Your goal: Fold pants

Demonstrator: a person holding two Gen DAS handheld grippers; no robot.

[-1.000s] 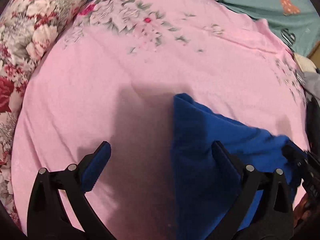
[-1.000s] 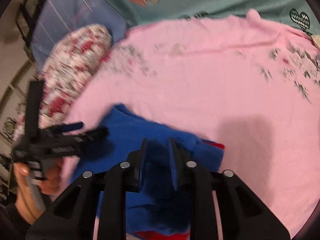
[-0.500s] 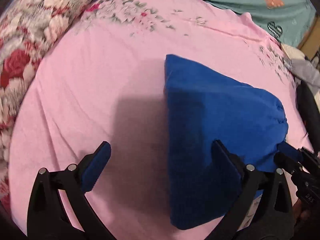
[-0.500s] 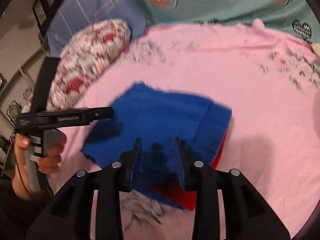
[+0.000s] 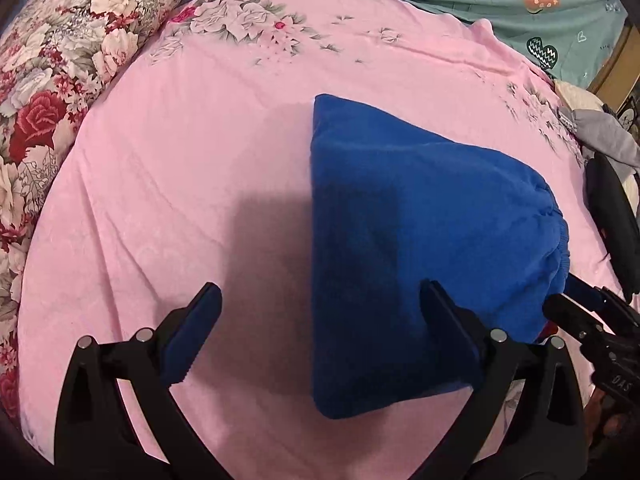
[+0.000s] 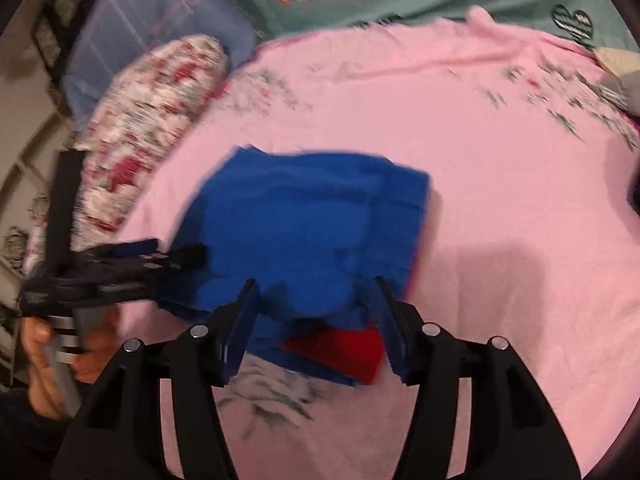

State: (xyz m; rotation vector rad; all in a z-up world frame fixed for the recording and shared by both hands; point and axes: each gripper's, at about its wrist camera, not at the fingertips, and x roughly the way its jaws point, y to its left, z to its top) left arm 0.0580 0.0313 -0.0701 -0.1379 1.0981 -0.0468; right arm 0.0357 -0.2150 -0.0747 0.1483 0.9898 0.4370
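Both tools, left (image 5: 320, 336) and right (image 6: 316, 312), hover with jaws spread.

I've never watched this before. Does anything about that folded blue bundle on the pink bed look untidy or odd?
Mostly neat. The blue pants lie folded on the pink sheet, but a red patch peeks from under the near edge, so the layers don't line up.
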